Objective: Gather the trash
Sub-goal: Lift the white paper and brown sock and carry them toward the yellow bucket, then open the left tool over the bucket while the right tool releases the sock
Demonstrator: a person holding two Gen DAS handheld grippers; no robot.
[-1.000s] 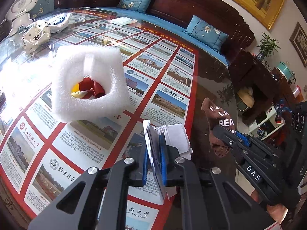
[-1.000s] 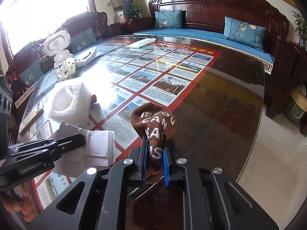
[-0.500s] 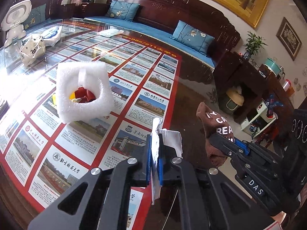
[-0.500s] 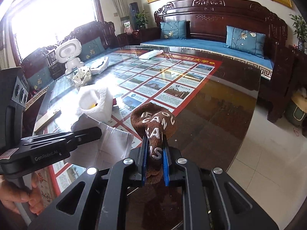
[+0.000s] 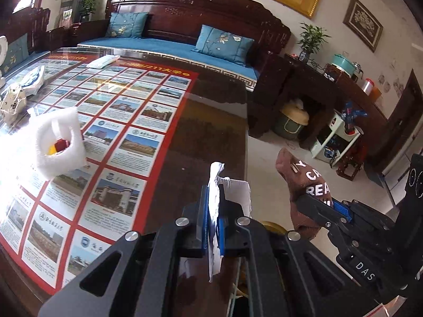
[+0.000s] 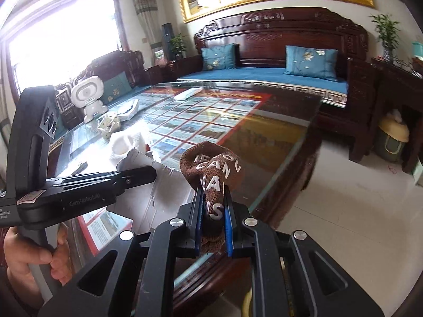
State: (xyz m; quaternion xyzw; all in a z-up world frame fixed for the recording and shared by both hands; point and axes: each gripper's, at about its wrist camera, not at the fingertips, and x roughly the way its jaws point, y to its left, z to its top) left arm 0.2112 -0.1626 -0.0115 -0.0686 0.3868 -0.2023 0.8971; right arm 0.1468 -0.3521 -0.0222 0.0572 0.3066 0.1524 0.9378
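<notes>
Keep both grips firm while carrying: the left gripper [image 5: 212,211] is clamped on crumpled white paper [image 5: 215,182] above the glass table's [image 5: 211,121] edge; the right gripper [image 6: 214,214] pinches a brown lettered sock [image 6: 211,169]; seek a bin.

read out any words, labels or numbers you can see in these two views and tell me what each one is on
"DAS": on the side of the right gripper, seen in the left wrist view.
"GenRobot.AI": on the side of the left gripper, seen in the right wrist view.
"CAN", "REA", partly hidden white letters: on the brown sock clamped in the right gripper.
"985/211" plus Chinese characters: red poster header under the table glass.
Poster captions: too small to read.
White paper in the left gripper: no readable text.
</notes>
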